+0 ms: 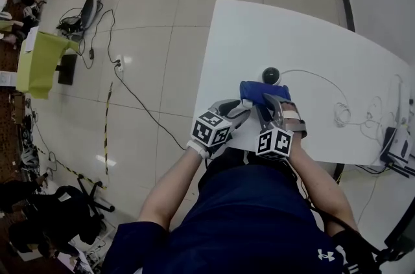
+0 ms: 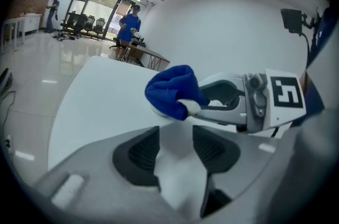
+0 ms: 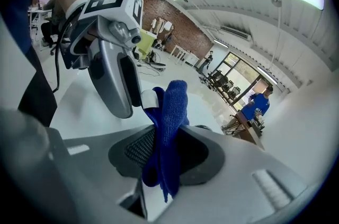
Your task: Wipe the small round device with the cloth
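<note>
Blue cloth [image 3: 168, 112] sits pinched between jaws of the right gripper [image 3: 167, 151]; left gripper [image 2: 175, 150] stands open

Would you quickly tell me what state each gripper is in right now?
left gripper: jaws open, nothing between them.
right gripper: jaws shut on the cloth.
</note>
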`<state>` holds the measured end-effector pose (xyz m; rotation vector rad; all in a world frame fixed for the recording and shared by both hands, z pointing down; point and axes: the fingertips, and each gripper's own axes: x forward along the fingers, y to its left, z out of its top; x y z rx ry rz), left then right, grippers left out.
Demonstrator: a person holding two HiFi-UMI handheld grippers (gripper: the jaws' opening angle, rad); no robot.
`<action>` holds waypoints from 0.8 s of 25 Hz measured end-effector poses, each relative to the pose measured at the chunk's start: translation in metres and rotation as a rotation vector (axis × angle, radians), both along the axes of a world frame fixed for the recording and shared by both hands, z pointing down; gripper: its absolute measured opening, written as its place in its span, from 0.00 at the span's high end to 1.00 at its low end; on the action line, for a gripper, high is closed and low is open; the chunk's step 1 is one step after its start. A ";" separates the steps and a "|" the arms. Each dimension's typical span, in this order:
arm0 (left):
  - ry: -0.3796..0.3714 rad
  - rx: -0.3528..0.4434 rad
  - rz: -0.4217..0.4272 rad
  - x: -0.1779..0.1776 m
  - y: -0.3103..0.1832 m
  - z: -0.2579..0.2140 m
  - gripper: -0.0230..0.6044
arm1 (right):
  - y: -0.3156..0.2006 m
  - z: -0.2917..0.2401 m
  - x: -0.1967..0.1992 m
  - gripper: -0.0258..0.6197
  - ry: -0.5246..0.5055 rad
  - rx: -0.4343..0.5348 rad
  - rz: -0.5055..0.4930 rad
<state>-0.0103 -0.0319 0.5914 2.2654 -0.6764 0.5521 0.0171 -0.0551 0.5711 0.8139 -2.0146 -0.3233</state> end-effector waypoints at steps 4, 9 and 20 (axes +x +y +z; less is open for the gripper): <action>-0.005 -0.020 0.025 0.007 0.002 0.004 0.65 | 0.001 0.032 0.002 0.77 0.018 -0.067 0.002; 0.006 -0.032 0.001 0.005 0.005 0.002 0.65 | -0.002 0.050 0.005 0.77 0.053 -0.097 -0.024; 0.037 0.002 -0.066 0.001 0.006 -0.010 0.65 | -0.019 -0.019 0.018 0.77 -0.215 -0.151 0.166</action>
